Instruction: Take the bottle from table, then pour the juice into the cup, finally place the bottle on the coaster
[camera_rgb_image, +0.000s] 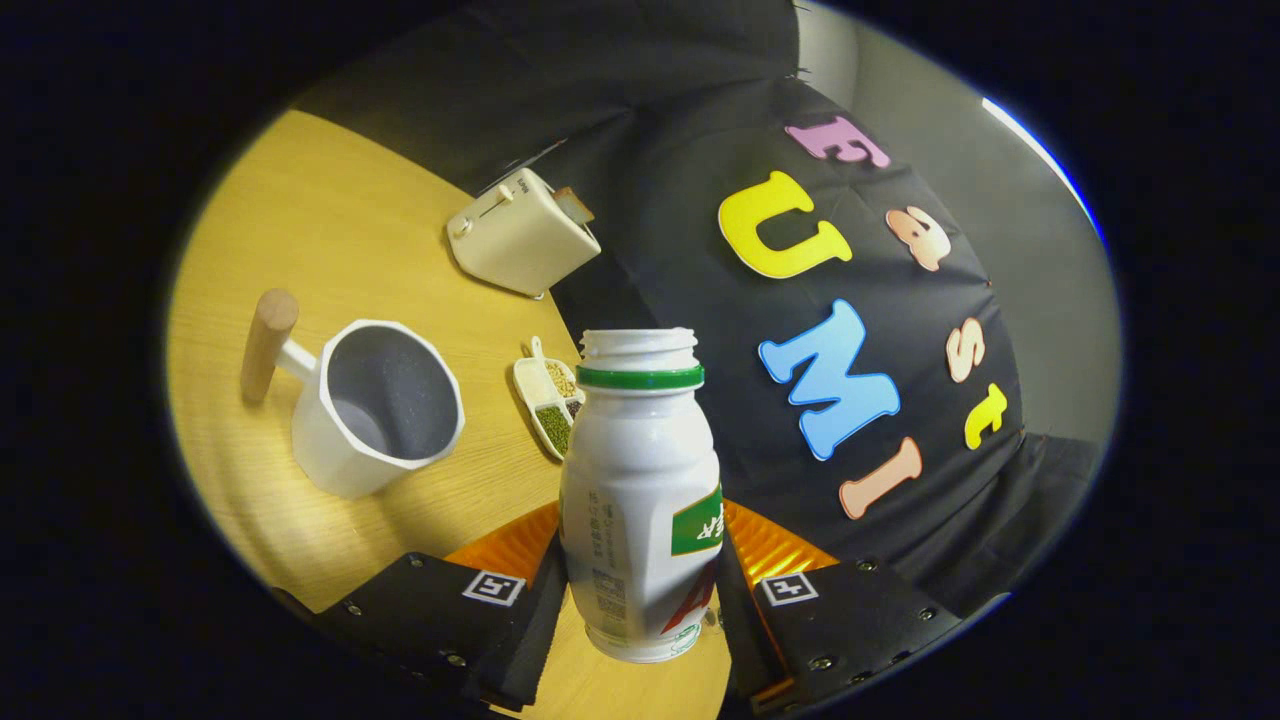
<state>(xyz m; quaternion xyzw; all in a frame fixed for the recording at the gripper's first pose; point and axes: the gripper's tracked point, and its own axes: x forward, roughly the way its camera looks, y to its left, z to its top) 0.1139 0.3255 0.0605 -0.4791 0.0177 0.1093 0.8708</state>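
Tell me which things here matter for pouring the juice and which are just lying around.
Part of the job:
bottle, uncapped, held between the fingers of the gripper
cup, ahead beside the bottle
orange coaster, behind the bottle

Just lying about:
toaster, beyond the cup
small divided dish of grains

My gripper (640, 590) has two broad flat finger plates studded with small screws. Each plate carries a square black-and-white marker near the bottle (640, 490), with ribbed orange panels just behind.
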